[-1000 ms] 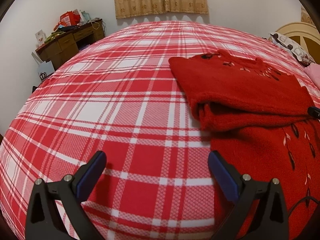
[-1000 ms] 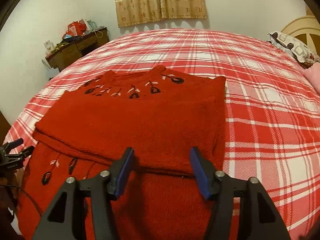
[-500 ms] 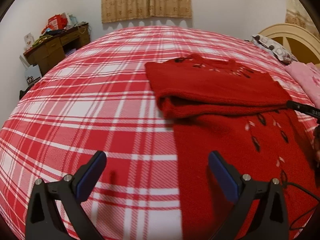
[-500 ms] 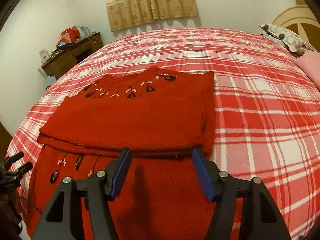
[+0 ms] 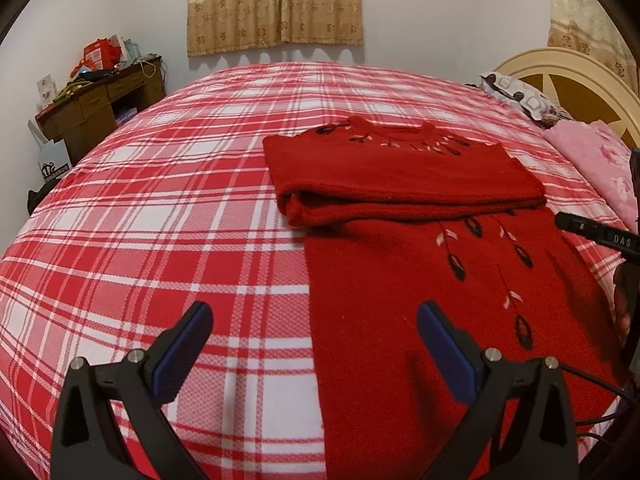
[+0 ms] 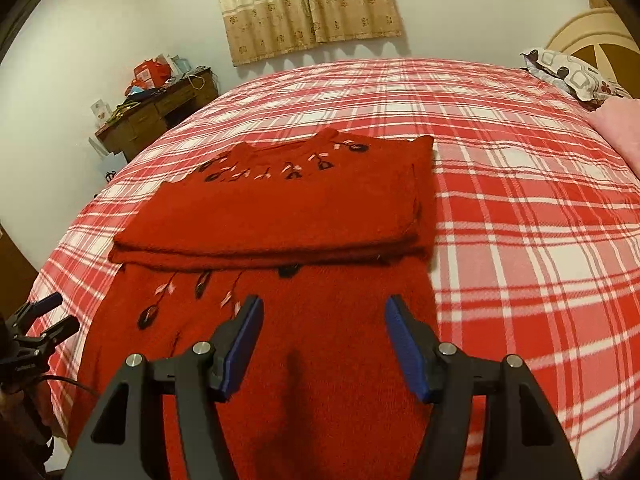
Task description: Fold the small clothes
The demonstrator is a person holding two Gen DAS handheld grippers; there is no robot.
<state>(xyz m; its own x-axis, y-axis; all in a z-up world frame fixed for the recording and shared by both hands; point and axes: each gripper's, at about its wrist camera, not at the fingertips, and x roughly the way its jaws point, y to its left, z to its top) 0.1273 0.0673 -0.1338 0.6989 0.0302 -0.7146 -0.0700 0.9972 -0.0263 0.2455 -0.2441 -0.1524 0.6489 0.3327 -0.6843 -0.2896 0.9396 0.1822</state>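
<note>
A red knitted sweater [image 5: 404, 184] [image 6: 280, 208] with dark leaf embroidery lies flat on the plaid bed, its sleeves folded across the chest in a thick band. The lower body [image 6: 304, 320] stretches toward me. My left gripper [image 5: 316, 320] hovers open above the sweater's left edge, one finger over the bedspread, one over the knit, holding nothing. My right gripper [image 6: 324, 316] hangs open above the lower body of the sweater, nothing between its blue pads. The left gripper's tips [image 6: 48, 312] show at the far left of the right wrist view.
The bed has a red and white plaid cover [image 5: 180, 208]. A pink garment [image 5: 600, 160] and a patterned pillow [image 5: 516, 92] lie by the cream headboard [image 5: 572, 76]. A cluttered wooden desk [image 5: 100, 100] stands at the far left wall under a curtain [image 5: 276, 0].
Both grippers have drawn back toward the near end of the sweater, so more of its lower body shows. The left view has swung right onto the sweater. The right jaws widened slightly.
</note>
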